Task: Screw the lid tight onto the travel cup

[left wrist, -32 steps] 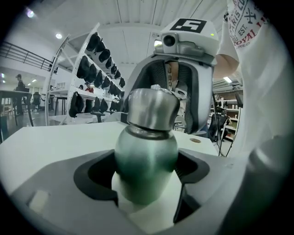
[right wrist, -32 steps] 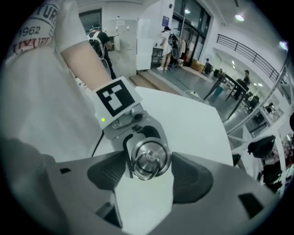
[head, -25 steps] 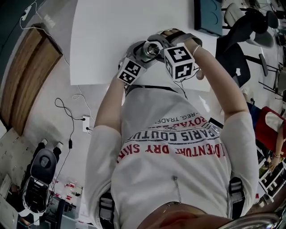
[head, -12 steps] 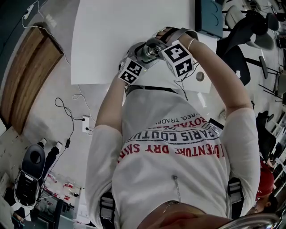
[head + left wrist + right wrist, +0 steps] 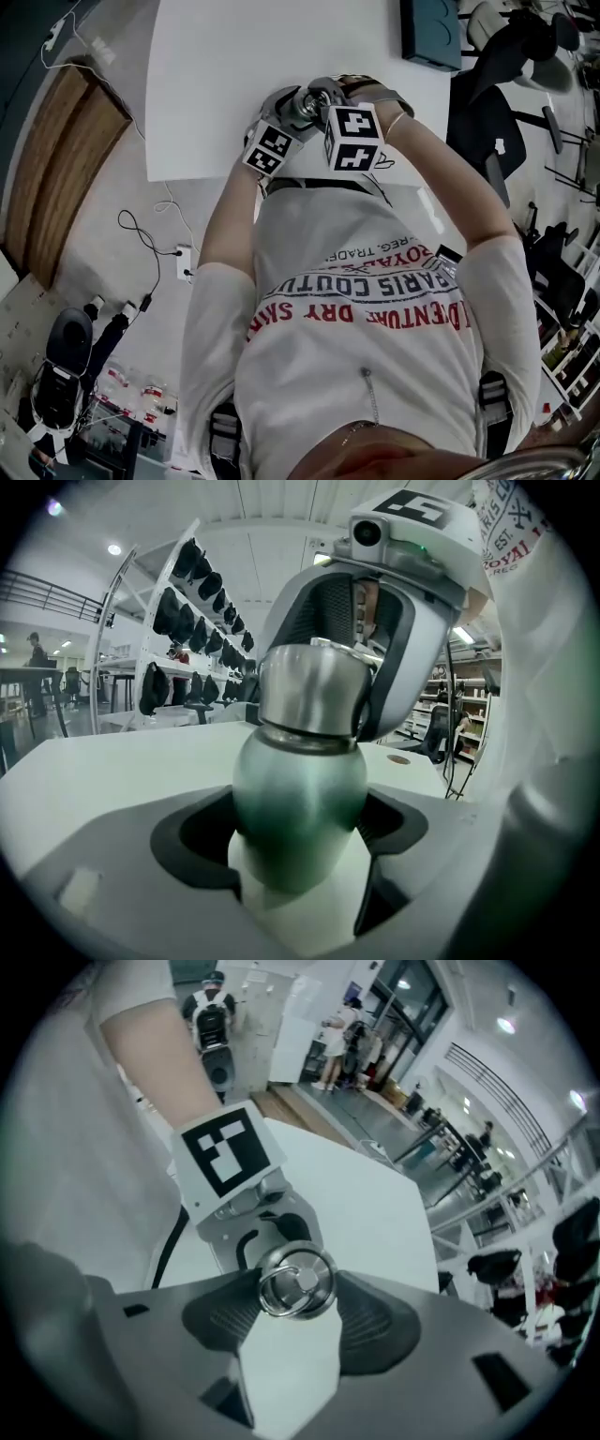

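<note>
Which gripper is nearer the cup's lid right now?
Right. The right gripper, whose jaws have just been closing, grips the lid between them from above; the left gripper holds the travel cup by its body, below the lid.

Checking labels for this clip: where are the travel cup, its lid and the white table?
travel cup (image 5: 298, 808): left gripper view, on its rounded green body.
lid (image 5: 296, 1282): right gripper view, on its ringed top.
table (image 5: 244, 84): head view, on its bare top.
</note>
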A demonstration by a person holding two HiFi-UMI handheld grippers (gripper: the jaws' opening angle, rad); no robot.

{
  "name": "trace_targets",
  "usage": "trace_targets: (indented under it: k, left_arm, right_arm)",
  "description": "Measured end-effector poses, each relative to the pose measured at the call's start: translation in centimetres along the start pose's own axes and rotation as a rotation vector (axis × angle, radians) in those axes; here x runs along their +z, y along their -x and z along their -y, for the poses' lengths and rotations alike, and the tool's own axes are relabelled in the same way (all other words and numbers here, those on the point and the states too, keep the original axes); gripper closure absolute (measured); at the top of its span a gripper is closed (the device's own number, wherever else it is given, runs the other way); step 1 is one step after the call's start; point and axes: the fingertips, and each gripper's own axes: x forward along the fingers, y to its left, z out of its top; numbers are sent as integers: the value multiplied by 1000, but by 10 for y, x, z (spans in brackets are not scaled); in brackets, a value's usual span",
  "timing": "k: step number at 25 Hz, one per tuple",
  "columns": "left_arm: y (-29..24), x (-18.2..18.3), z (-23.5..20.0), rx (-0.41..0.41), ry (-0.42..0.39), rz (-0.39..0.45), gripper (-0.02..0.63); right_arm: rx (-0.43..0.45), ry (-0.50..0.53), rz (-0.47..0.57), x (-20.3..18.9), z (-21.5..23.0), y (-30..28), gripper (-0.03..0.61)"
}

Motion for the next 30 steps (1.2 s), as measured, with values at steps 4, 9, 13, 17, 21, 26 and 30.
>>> trace_targets:
  k: [4, 9, 13, 17, 21, 26, 30]
  left_arm:
    - [4, 2, 1, 2, -2, -3, 226]
    - [4, 2, 1, 0, 1, -8, 227]
    - [1, 1, 1, 0, 3, -11, 227]
    - [1, 2, 2, 1, 0, -13, 227]
    - [1, 0, 3, 1, 3, -21, 225]
    - [0, 0, 4, -8, 9, -29, 225]
    - [2, -1, 4, -10, 9, -31, 225]
  right_arm:
    - [-68, -334, 9, 3, 6, 3, 322]
    - [-85, -409, 57, 4, 8, 5, 321]
    - [-25, -211, 201, 10, 5, 18, 264]
    - [74, 184, 123, -9, -6, 24, 265]
    - [192, 378, 87, -12, -6, 21, 265]
    - [229, 551, 35, -10, -9, 6, 267]
    - [200, 602, 25, -6, -11, -1, 313]
